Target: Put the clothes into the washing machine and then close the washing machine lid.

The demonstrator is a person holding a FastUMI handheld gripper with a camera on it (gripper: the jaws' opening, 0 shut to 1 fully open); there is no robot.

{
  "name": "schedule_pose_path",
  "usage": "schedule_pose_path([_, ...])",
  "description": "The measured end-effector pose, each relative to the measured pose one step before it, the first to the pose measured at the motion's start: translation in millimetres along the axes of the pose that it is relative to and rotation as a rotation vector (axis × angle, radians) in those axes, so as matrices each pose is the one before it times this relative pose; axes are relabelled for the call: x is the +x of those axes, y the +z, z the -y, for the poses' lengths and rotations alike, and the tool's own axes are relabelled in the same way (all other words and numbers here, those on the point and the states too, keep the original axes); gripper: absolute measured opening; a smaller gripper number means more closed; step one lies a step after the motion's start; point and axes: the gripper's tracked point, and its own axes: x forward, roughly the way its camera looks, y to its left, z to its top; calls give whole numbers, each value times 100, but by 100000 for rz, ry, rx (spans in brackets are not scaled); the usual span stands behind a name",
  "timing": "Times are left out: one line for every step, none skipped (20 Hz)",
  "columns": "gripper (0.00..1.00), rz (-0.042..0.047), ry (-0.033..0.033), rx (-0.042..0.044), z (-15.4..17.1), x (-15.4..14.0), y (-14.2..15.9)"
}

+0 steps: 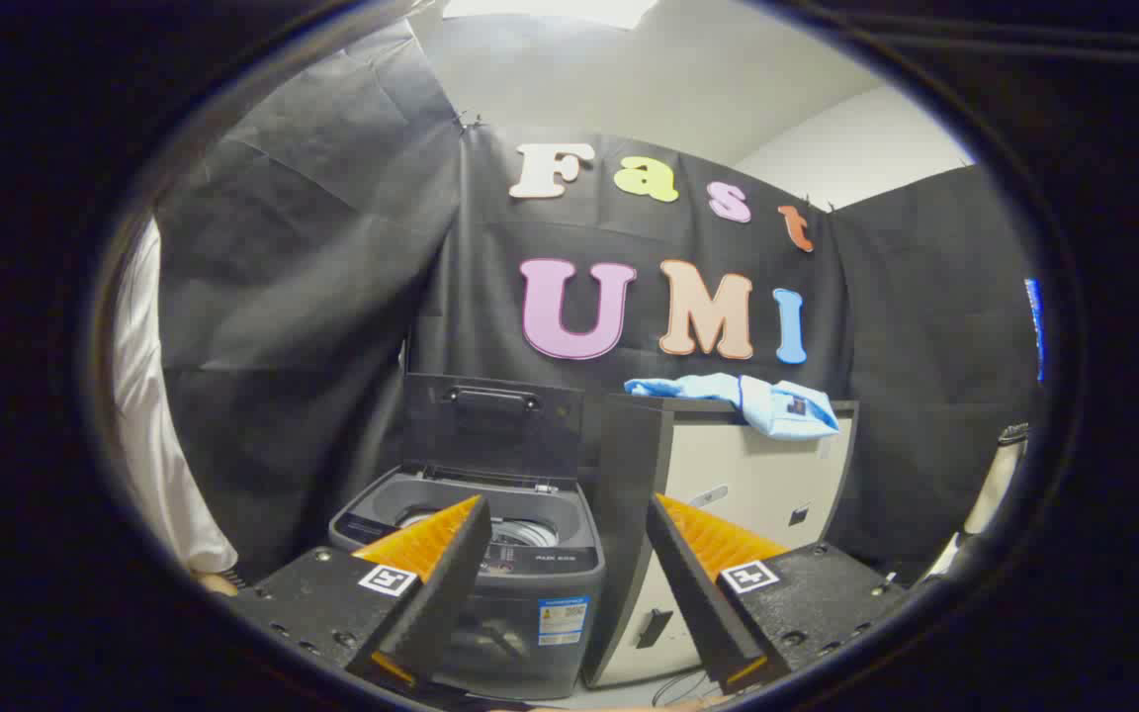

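Hidden and cut-off parts

The gripper's (565, 514) spread fingers cover the washing machine's (520, 583) front corners; its drum interior and label are too small to read.

Gripper (565, 514) bears 2 square markers, screws.

Dark grey washing machine (515, 603), lid (492, 425) same dark grey with black handle, silvery drum inside, blue-and-white sticker on front. Light blue clothes (757, 399) with small dark patch. Cabinet (728, 465) off-white front, black top and side. Gripper (565, 529) spread wide, holding nothing; black-and-white square markers on black speckled mounts. White sleeve (149, 415) at left.
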Motion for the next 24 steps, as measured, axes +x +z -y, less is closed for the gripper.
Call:
schedule_pose_path([96, 545, -864, 436, 212, 11, 138])
schedule_pose_path([96, 576, -987, 429, 184, -112, 111])
schedule_pose_path([96, 752, -1377, 161, 258, -128, 239])
schedule_pose_path([96, 370, -1266, 167, 398, -9, 25])
schedule_pose_path([96, 83, -1014, 224, 312, -26, 112])
schedule_pose_path([96, -237, -836, 417, 169, -70, -51])
schedule_pose_path([96, -123, -747, 326, 136, 4, 42])
schedule_pose_path([96, -2, -502, 335, 113, -143, 36])
schedule_pose_path([96, 49, -688, 112, 166, 24, 108])
schedule_pose_path([96, -14, -233, -100, 136, -34, -43])
schedule_pose_path([96, -46, -104, -331, 26, 43, 50])
schedule_pose_path([96, -401, -296, -403, 112, 37, -143])
schedule_pose_path([96, -578, -164, -236, 83, -21, -18])
schedule_pose_path([96, -282, -76, 93, -18, 43, -134])
schedule_pose_path([96, 3, 11, 314, 41, 49, 143])
schedule_pose_path([96, 164, -147, 418, 125, 43, 91])
schedule_pose_path([96, 415, -374, 259, 149, 31, 144])
schedule_pose_path([96, 255, -173, 331, 107, 53, 88])
schedule_pose_path([96, 167, -273, -1, 185, 48, 101])
schedule_pose_path([96, -3, -298, -242, 160, 5, -32])
schedule_pose_path([96, -211, -158, -375, 156, 39, -41])
schedule_pose_path([96, -307, -152, -153, 153, 127, -71])
schedule_pose_path([96, -75, -27, -241, 143, 145, 11])
schedule_pose_path([96, 200, -139, -126, 241, 56, 127])
